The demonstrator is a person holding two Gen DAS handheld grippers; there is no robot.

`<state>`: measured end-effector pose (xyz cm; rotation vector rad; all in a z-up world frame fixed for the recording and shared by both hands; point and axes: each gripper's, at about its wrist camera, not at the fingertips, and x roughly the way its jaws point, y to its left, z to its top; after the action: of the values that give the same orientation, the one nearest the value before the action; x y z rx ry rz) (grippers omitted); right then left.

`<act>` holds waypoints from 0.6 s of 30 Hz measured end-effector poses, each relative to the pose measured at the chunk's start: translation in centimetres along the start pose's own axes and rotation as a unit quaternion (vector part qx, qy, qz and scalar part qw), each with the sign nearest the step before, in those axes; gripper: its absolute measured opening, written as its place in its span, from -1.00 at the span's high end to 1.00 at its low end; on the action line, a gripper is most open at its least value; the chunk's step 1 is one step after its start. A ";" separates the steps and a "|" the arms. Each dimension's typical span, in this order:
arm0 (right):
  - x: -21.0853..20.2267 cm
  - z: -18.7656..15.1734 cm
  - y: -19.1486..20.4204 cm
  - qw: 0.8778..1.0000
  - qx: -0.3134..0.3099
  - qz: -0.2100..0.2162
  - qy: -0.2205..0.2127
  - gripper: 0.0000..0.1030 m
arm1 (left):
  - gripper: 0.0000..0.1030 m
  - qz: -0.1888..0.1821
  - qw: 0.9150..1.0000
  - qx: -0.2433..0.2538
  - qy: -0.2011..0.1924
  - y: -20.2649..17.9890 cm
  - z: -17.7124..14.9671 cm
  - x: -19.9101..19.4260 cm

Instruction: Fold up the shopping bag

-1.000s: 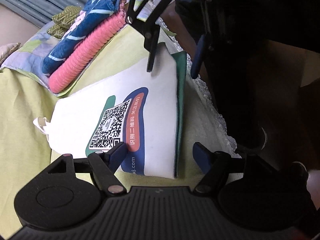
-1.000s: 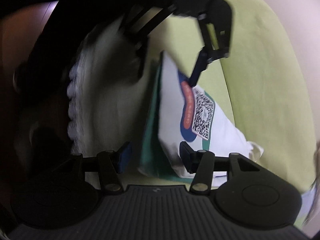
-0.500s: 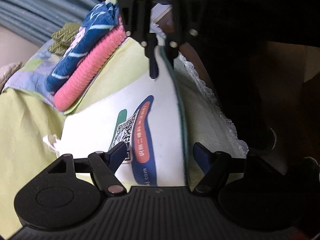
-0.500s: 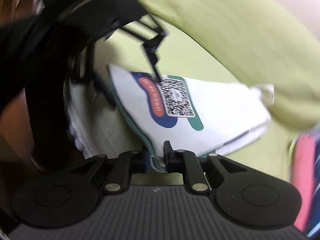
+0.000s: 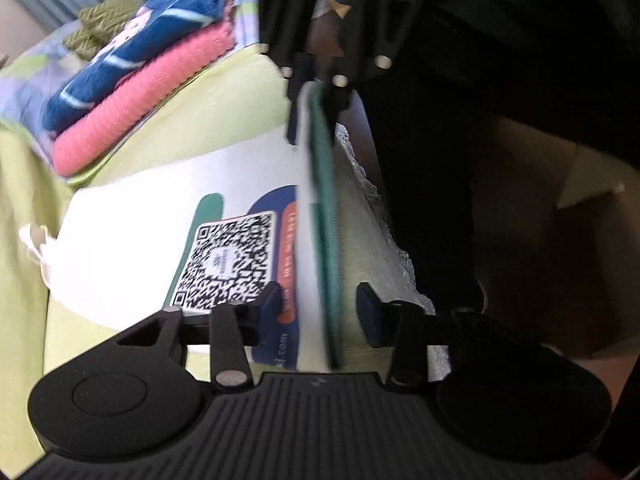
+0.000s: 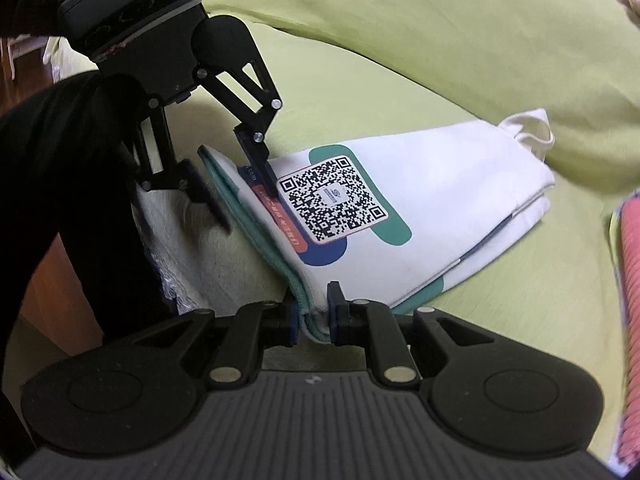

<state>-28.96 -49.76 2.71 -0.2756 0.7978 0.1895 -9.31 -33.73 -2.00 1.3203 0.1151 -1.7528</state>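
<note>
The shopping bag [image 6: 420, 216] lay part-folded on the green sheet [image 6: 460, 60] at mid-frame, the right claw [image 6: 312, 320] clamped on its near corner and the left claw [image 5: 318, 312] spread open astride the edge, so another fold seemed left.

Right tool [image 6: 312, 320]: fingers nearly together, pinched on the shopping bag [image 6: 420, 208] corner at the bed's near edge. Left tool [image 5: 318, 314]: fingers spread wide, straddling the bag's raised edge without clamping, one finger over the printed face, the other on the outer side. The two tools face each other along that same edge.
</note>
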 end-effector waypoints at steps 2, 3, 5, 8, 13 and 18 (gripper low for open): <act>0.2 0.1 -0.7 1.000 0.018 0.010 0.000 0.76 | 0.31 -0.011 1.000 -0.022 0.000 0.6 0.0 -0.1; 0.2 0.1 -1.0 0.999 0.029 0.016 0.000 0.76 | 0.31 -0.020 0.999 -0.039 -0.002 1.1 0.0 -0.2; 0.5 0.0 -1.7 0.998 0.059 0.029 -0.001 0.76 | 0.36 -0.037 0.997 -0.072 -0.005 2.2 -0.1 -0.3; 0.7 -0.5 -3.6 0.989 0.135 0.061 -0.006 0.75 | 0.38 -0.064 0.991 -0.120 -0.014 3.9 -0.3 -0.3; 1.1 -1.7 -6.1 0.964 0.244 0.107 -0.018 0.74 | 0.49 -0.086 0.980 -0.179 -0.031 5.8 -1.2 -0.1; 0.3 -1.8 -4.2 0.979 0.182 0.085 -0.034 0.68 | 0.63 -0.096 0.973 -0.209 -0.033 6.8 -1.6 0.3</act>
<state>-28.83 -54.28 2.01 0.1440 0.7720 0.2079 -3.42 -37.00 -0.02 0.9657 0.5598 -1.8050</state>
